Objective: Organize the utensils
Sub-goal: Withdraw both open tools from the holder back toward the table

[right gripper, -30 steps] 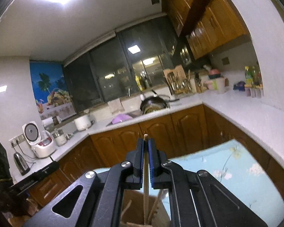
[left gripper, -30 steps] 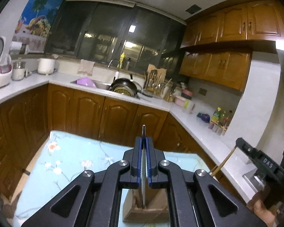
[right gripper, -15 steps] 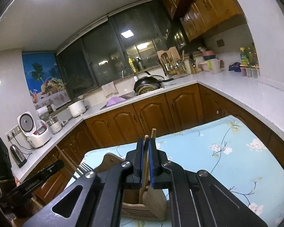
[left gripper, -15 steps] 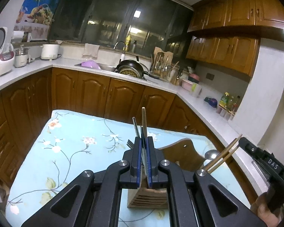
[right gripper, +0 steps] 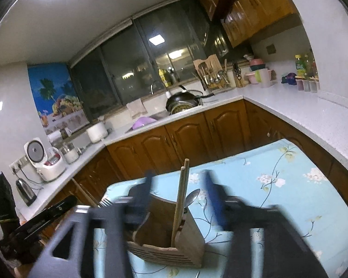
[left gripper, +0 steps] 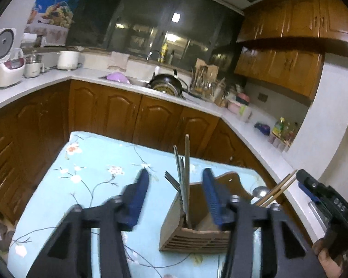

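A kitchen at night: dark sliding glass windows [left gripper: 150, 34] reflect a square ceiling light. Carved brown wooden base cabinets [left gripper: 118, 113] run under an L-shaped white stone worktop [right gripper: 297, 113], with matching wooden wall cabinets [left gripper: 297, 20] above. A tropical beach poster [right gripper: 54, 97] hangs on the white wall.

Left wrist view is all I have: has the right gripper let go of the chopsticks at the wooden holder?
Observer: Yes. The right gripper has its jaws apart; they have just been opening, and the chopsticks stand untouched between them.
Operator: Are they in the holder?
Observer: Their lower ends sit in a compartment of the wooden holder, and they tilt a little.
Operator: What's past the rice cooker?
Observer: A metal kettle stands on the counter beside the rice cooker.
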Demonstrator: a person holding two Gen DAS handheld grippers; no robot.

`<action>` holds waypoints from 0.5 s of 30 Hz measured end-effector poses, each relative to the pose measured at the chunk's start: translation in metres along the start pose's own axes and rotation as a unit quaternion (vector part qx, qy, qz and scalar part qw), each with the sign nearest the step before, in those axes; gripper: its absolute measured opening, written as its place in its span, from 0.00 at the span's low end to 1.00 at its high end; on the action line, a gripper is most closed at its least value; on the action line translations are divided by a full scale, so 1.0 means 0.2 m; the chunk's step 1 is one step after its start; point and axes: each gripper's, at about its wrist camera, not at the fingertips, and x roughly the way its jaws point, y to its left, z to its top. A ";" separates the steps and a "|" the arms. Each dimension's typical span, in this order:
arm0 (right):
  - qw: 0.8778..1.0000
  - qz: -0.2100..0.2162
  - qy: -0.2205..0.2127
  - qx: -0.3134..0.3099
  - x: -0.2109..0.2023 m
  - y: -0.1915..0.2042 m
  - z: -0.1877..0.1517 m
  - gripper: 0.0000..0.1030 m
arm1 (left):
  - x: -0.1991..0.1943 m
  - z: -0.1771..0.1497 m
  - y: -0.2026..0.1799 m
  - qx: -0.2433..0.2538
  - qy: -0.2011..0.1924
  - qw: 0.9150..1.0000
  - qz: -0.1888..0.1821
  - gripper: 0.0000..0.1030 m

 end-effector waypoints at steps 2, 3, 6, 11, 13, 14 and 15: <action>1.000 0.002 -0.012 0.003 -0.06 0.00 0.01 0.69 | -0.05 -0.01 0.00 0.000 -0.002 1.000 0.001 0.53; 1.000 0.002 -0.013 0.004 -0.07 -0.01 0.01 0.72 | -0.07 -0.02 0.01 -0.002 -0.002 1.000 0.000 0.57; 1.000 0.005 -0.020 0.010 -0.15 -0.03 0.00 0.90 | -0.15 -0.06 0.02 -0.007 -0.004 1.000 -0.001 0.66; 0.999 0.000 -0.022 0.024 -0.29 -0.08 -0.05 0.99 | -0.27 -0.16 0.05 -0.014 -0.001 1.000 -0.001 0.80; 0.999 -0.003 -0.019 0.026 -0.32 -0.10 -0.09 0.99 | -0.31 -0.20 0.05 -0.010 0.010 1.000 0.004 0.85; 1.000 -0.006 -0.014 0.025 -0.35 -0.11 -0.12 0.99 | -0.33 -0.22 0.06 -0.009 0.013 1.000 0.005 0.85; 1.000 -0.009 -0.011 0.023 -0.37 -0.11 -0.15 0.99 | -0.35 -0.24 0.06 -0.006 0.018 1.000 0.004 0.86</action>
